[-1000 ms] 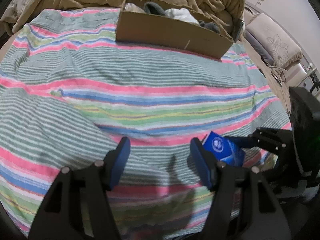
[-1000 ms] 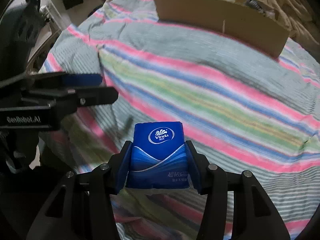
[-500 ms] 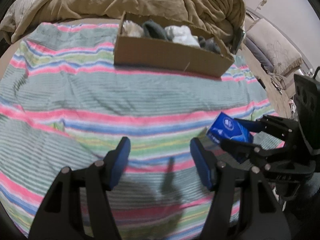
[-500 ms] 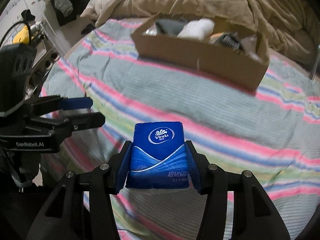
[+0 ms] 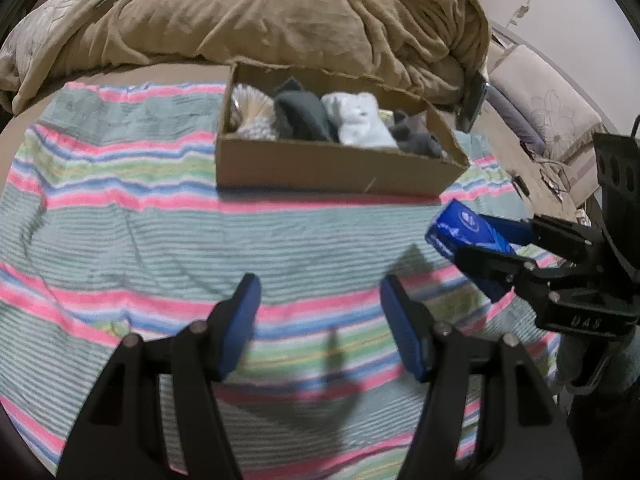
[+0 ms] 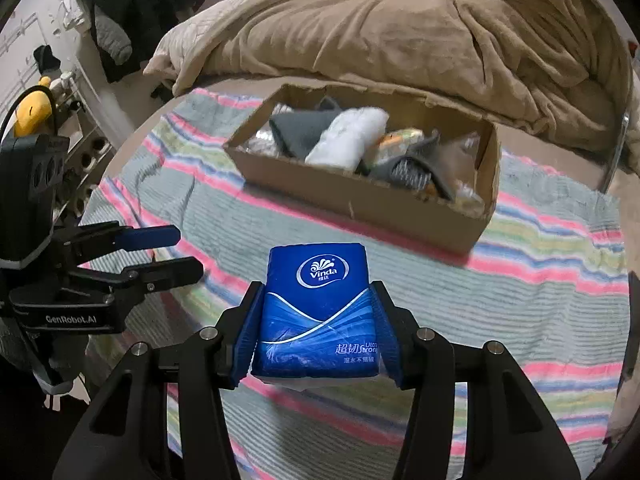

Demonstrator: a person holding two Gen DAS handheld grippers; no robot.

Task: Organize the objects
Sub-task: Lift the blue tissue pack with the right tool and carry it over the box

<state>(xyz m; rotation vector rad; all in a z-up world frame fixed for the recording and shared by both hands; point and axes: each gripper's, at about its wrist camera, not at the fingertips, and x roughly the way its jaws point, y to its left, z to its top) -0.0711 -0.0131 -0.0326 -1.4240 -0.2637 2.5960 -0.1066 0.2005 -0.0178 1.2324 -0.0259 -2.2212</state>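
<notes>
My right gripper (image 6: 318,308) is shut on a blue Vinda tissue pack (image 6: 318,308) and holds it above the striped blanket (image 6: 540,320), short of the cardboard box (image 6: 360,196). The pack also shows in the left wrist view (image 5: 466,230), at the right. The box (image 5: 328,164) holds rolled grey and white cloths and some wrapped items. My left gripper (image 5: 318,320) is open and empty above the blanket; it appears at the left of the right wrist view (image 6: 160,252).
A rumpled tan duvet (image 5: 280,12) lies right behind the box. A cushion (image 5: 548,108) and cables sit beyond the bed's right edge. Dark clothes (image 6: 152,8) and a shelf stand left of the bed.
Both grippers have risen and moved toward the box, which now shows its contents. The tissue pack stays gripped in the right gripper. The left gripper stays open.
</notes>
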